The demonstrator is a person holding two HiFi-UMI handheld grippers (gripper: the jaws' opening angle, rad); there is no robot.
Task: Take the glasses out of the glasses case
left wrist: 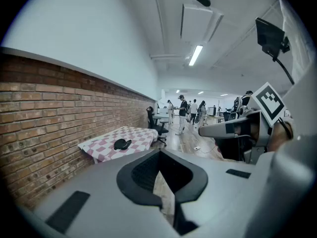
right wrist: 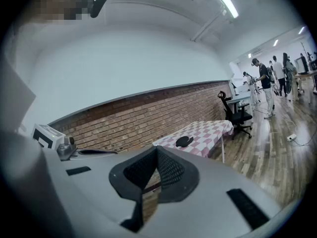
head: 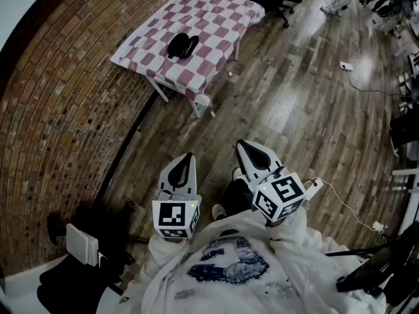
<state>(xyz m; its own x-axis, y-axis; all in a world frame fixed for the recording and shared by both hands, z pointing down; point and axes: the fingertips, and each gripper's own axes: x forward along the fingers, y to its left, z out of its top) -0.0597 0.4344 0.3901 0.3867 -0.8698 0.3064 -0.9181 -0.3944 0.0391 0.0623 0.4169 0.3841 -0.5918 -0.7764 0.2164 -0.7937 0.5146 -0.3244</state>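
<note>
Task not started. The glasses case (head: 182, 46) lies on the checkered tablecloth (head: 219, 18) of a small folding table, well apart from the person and beside the brick wall (head: 59, 110). The case is dark and small in every view, so I cannot tell if the lid is up, and no glasses are visible. Likely risks:
- There is a walk across the wood floor (head: 288, 110) first, and a white cable (head: 340, 198) runs near the person's right side and could catch a foot.
- Both sets of jaws must be opened before anything can be gripped, or they will only push the case.
- The cloth looks loose, so a one-sided pull on the case would probably drag or bunch it, or slide the case toward the table edge. One gripper should pin the case while the other works.
- Glasses are thin, so clamping too hard could bend a frame.

Pose:
- The left gripper (head: 190, 156) is pressed together with nothing between the pads.
- The right gripper (head: 241, 143) also reads as closed and empty in its own view, with the pads meeting at the front.
- Both are held low and close to the chest, near each other, in white sleeves, with the marker cubes facing up.
- They point forward toward the table and a little downward, the right one angled slightly inward.
</note>
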